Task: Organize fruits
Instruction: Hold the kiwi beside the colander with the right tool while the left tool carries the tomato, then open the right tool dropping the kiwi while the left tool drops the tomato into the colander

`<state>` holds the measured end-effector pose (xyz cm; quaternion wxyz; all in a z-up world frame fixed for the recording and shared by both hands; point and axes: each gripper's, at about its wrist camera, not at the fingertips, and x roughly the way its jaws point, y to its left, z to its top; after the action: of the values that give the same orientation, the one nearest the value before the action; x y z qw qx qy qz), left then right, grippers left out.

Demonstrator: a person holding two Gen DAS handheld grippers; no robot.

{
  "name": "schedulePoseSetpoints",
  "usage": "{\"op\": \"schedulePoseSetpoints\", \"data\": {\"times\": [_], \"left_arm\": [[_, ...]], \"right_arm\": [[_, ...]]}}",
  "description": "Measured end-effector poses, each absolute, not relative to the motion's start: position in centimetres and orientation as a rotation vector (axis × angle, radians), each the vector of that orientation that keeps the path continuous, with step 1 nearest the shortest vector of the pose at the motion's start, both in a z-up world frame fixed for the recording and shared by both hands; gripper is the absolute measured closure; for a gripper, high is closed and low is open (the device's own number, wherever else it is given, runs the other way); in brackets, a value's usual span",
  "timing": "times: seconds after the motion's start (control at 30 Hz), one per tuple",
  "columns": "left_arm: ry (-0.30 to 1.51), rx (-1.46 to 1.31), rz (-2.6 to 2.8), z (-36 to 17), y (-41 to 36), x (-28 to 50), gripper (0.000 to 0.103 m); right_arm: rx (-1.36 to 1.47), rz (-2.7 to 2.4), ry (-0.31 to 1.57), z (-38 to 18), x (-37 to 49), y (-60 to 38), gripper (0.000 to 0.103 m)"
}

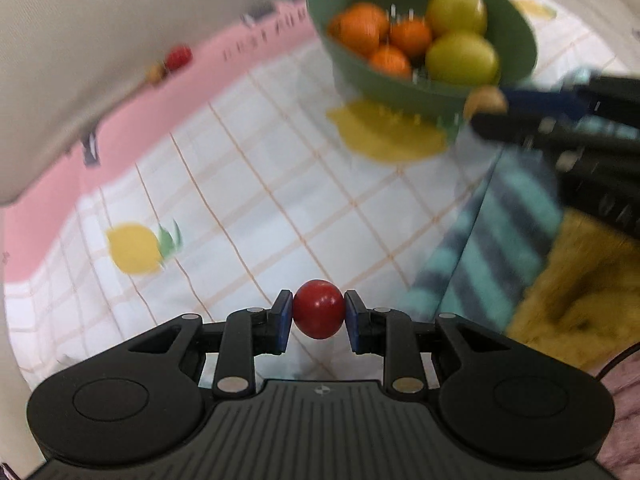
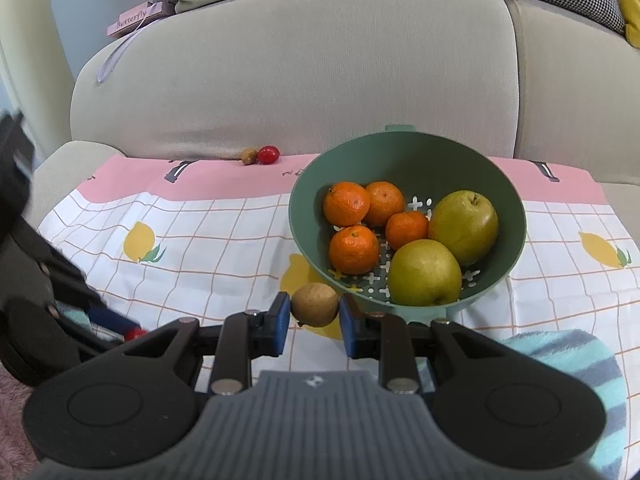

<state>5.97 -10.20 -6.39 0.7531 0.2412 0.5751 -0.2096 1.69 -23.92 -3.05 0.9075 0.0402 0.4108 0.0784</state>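
Fruit is mid-sort, both tools loaded. A red cherry tomato (image 1: 319, 309) sits clamped between the blue pads of the left gripper (image 1: 318, 316), clear of the lemon-print cloth (image 1: 248, 184) below it. The right gripper (image 2: 314, 312) is closed on a small brown longan-like fruit (image 2: 315, 304), held just beside the near rim of the green colander bowl (image 2: 308, 216). Both pieces are pinched across their widest part, probably so that round, smooth skins do not squirt out. The right one sits close to the rim, which looks like the approach for a drop.

Inside the bowl I count four mandarins (image 2: 346, 204) on the left and two yellow-green pears (image 2: 464, 227) on the right, six pieces in all, which leaves a bare patch of perforated floor between them. Well apart, at the far edge of the cloth against the sofa (image 2: 304, 80), lie one more cherry tomato (image 2: 268, 155) and one more small brown fruit (image 2: 248, 156), touching each other and not yet collected. A striped teal towel (image 2: 576, 356) lies at the near right.
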Motion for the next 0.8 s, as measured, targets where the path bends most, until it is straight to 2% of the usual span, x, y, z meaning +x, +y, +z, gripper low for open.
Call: {"op": "schedulePoseSetpoints", "data": {"times": [0.37, 0.63, 0.8], "left_arm": [[1.052, 0.458, -0.500, 0.0, -13.0, 8.3, 0.073], [0.991, 0.319, -0.576, 2.3, -14.8, 11.3, 0.073], [1.001, 0.229, -0.662, 1.8, -16.5, 13.2, 0.073]], "right_arm": [[0.029, 0.138, 0.757, -0.7, 1.7, -24.4, 0.080], [-0.031, 0.095, 0.704, -0.1, 3.8, -25.9, 0.080], [-0.059, 0.083, 0.698, -0.4, 5.7, -26.7, 0.080]]}}
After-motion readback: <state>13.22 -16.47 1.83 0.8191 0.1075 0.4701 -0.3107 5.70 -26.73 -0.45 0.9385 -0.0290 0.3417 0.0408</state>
